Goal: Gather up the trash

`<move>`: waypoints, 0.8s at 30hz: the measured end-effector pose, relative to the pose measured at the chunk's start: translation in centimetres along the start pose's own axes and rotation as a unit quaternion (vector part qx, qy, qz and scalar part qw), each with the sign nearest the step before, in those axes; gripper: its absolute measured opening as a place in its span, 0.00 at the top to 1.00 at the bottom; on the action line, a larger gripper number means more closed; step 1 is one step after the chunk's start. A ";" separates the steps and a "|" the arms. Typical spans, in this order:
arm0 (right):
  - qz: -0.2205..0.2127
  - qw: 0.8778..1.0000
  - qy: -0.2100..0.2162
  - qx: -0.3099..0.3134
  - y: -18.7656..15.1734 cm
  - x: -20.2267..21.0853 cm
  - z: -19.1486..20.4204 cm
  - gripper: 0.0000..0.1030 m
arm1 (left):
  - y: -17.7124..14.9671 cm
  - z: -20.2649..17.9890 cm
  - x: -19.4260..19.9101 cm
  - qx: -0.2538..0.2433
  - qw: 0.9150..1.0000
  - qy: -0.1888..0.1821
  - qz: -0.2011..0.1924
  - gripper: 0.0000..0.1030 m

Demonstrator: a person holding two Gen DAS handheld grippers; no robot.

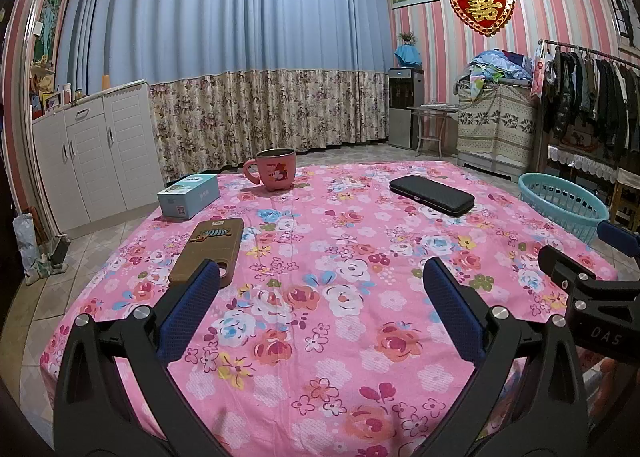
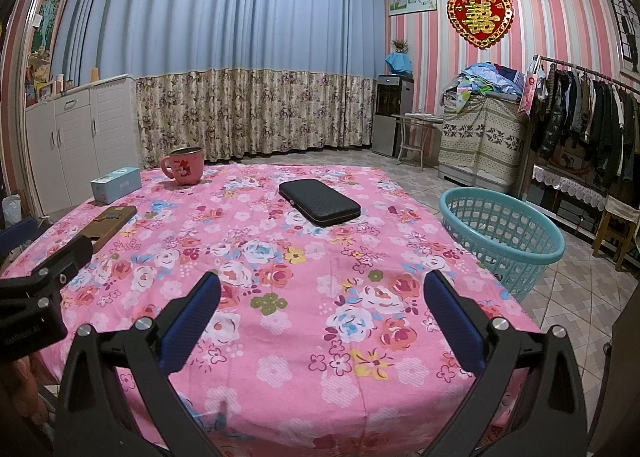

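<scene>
Hovering low over the near edge of the floral tablecloth [image 1: 320, 217], the left gripper [image 1: 320, 289] and the right gripper [image 2: 322, 293] both stand with jaws spread wide and nothing between them. Four things lie on the cloth: a brown phone case [image 1: 208, 253] just ahead of the left gripper's left finger, a light blue carton [image 1: 188, 195] behind it, a pink Minnie cup [image 1: 272, 171] at the far side, and a black zip wallet [image 2: 320, 201] in the middle. A teal plastic basket [image 2: 500, 233] stands on the floor beside the table's right edge and is likely where the trash goes.

Which item counts as trash is a judgement; the carton looks the likeliest. It lies flat, its long axis running from near-left to far-right, one short end facing the left gripper. A good grasp would come across the short width, jaws square to the long sides, low enough to catch the walls without crushing them, passing clear of the phone case.
</scene>
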State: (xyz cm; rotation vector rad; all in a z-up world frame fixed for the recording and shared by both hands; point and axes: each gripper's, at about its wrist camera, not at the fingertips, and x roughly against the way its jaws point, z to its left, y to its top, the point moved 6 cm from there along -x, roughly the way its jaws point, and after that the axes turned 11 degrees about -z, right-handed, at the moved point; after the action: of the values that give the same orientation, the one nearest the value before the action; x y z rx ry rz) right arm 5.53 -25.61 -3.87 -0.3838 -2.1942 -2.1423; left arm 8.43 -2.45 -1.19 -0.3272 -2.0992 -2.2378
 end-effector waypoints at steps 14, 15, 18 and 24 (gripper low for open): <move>0.000 1.000 0.000 -0.001 -0.1 0.0 0.1 0.04 | -0.1 0.0 0.0 0.001 1.000 0.000 0.000 0.05; 0.000 1.000 0.000 -0.001 -0.1 0.0 0.1 0.04 | 0.0 0.0 0.0 0.000 1.000 0.001 0.000 0.05; -0.001 1.000 -0.001 0.000 -0.1 0.0 0.1 0.04 | -0.1 0.0 0.0 0.000 1.000 0.001 0.000 0.05; -0.002 1.000 -0.001 0.000 0.0 -0.1 0.1 0.04 | 0.0 0.0 -0.1 0.002 1.000 0.003 -0.004 0.05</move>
State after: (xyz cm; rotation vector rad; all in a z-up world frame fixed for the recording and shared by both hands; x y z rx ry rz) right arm 5.59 -25.54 -3.90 -0.3819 -2.1980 -2.1464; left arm 8.50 -2.48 -1.23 -0.3131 -2.1054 -2.2349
